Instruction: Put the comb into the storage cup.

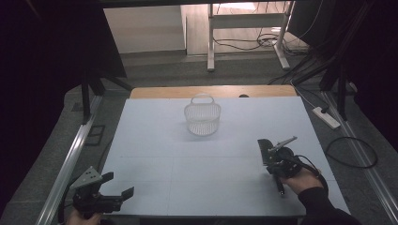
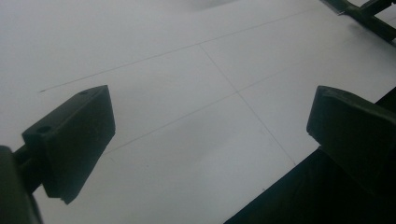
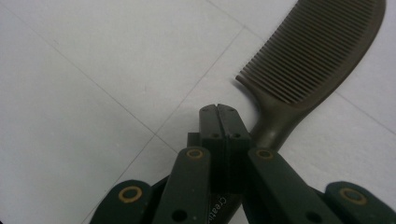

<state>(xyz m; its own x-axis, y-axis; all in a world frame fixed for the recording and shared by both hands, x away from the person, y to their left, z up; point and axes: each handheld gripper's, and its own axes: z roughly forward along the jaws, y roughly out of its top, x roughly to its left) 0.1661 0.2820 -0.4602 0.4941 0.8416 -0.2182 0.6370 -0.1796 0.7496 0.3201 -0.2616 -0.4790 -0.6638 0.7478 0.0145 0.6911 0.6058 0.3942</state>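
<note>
Right hand-held gripper (image 3: pixel 218 112): its jaws are pressing together, and the comb's handle is running under and behind them; whether the handle is actually being pinched or just lying beneath the tips is not clear from the right gripper view. In the high view it (image 1: pixel 271 157) is sitting at the worktop's right side.
Comb (image 3: pixel 312 53): dark, with a long row of fine close teeth along one edge and a curved back narrowing into a slim handle. It is lying at the right of the worktop (image 1: pixel 155 154), well apart from the basket, teeth end pointing away from the person.
Why this hold: taking it by the handle is probably leaving the toothed end free to be placed.
Left hand-held gripper (image 1: pixel 110 193): jaws standing wide apart with nothing between them, waiting at the near left corner, out of the way.
Basket (image 1: pixel 202 117): pale, open-weave, with a loop handle, standing upright and apparently empty near the far middle, a likely destination.
</note>
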